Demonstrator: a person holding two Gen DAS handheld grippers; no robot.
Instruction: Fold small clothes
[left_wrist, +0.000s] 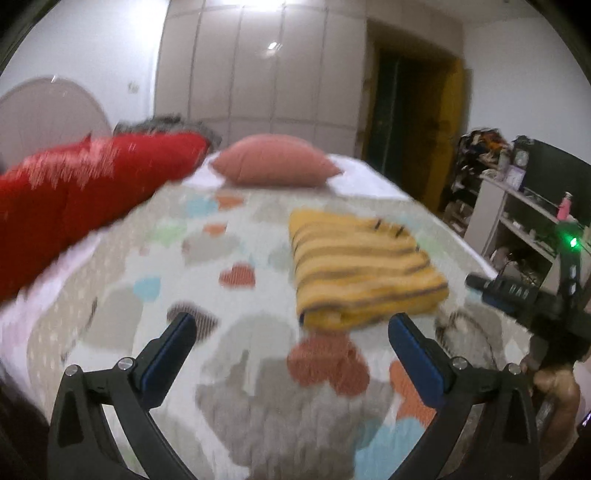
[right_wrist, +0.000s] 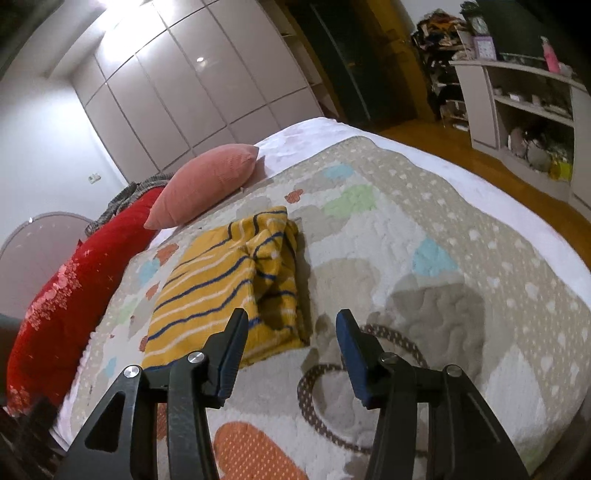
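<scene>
Two grippers, both yours, hang over the quilt (right_wrist: 424, 206) with nothing between their jaws: the left gripper (left_wrist: 291, 326) spread wide, the right gripper (right_wrist: 291, 325) partly open. The folded yellow striped garment (right_wrist: 229, 280) lies flat on the quilt, just ahead, near a pink pillow (right_wrist: 207, 184).

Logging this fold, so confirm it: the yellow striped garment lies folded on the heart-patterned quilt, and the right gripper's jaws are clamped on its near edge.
Not clamped. In the right wrist view the right gripper stands open with nothing between its jaws. The yellow striped garment does lie folded on the quilt.
</scene>
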